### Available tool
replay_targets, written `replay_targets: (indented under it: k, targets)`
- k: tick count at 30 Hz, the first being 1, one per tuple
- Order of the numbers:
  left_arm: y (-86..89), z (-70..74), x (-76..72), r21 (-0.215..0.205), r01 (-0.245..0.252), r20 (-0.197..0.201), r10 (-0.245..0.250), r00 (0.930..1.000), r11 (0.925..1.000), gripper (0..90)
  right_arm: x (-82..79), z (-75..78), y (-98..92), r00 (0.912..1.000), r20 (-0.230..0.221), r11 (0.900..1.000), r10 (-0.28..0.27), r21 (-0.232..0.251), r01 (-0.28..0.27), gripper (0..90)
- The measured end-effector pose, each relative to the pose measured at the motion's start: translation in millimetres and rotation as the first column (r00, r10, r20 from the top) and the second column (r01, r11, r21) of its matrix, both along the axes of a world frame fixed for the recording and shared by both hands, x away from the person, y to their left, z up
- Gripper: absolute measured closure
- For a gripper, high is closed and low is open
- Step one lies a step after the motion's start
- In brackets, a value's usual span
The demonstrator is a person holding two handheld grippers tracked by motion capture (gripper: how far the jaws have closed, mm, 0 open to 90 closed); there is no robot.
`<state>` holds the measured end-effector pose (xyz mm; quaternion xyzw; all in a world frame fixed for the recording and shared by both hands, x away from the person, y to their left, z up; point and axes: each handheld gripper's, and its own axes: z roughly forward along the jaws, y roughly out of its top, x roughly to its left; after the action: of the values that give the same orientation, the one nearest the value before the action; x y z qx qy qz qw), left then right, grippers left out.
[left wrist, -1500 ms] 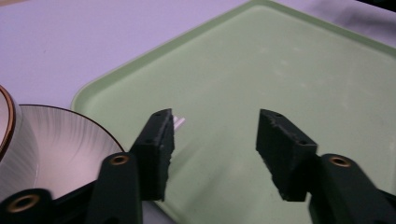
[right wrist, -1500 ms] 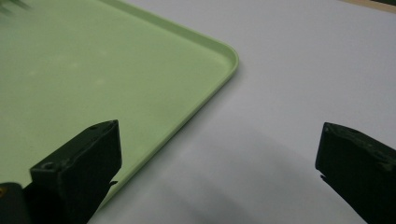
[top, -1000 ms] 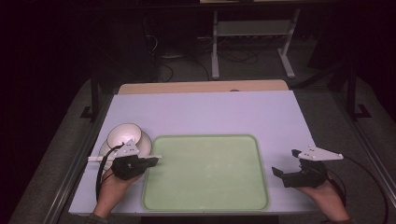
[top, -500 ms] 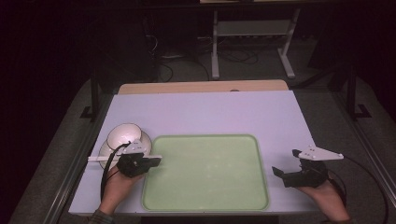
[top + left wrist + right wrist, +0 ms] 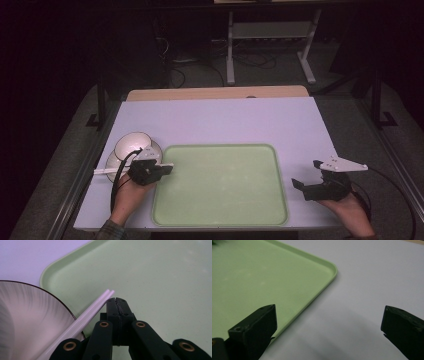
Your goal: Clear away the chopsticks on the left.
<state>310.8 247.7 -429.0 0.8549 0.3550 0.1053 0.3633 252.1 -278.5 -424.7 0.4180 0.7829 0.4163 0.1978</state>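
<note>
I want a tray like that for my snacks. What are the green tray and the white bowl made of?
The flat light-green rectangular tray looks like plastic: even colour, dull matte top, smooth rounded corners and a moulded raised rim. The round white bowl seems to be glazed ceramic, though it could be hard plastic: it shines where light hits it and has a thin dark edge line.

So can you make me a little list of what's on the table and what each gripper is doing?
table: white top
tray: green, nothing on it, in the middle
bowl: white, left of the tray
chopsticks: pale pair, lying beside the left gripper's jaws
left gripper: shut, over the tray's left edge
right gripper: open, holding nothing, right of the tray
</note>
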Motion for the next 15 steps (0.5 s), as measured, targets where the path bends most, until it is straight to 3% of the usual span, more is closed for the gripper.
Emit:
replay_targets:
  k: [15]
  targets:
    - [-6.7, 2.7, 10.7, 0.026, -0.048, 0.007, 0.048, 0.9988, 0.9985, 89.9, 0.3, -0.3, -0.1, 1.0, -0.003, 1.0, -0.002, -0.001, 0.002, 0.0]
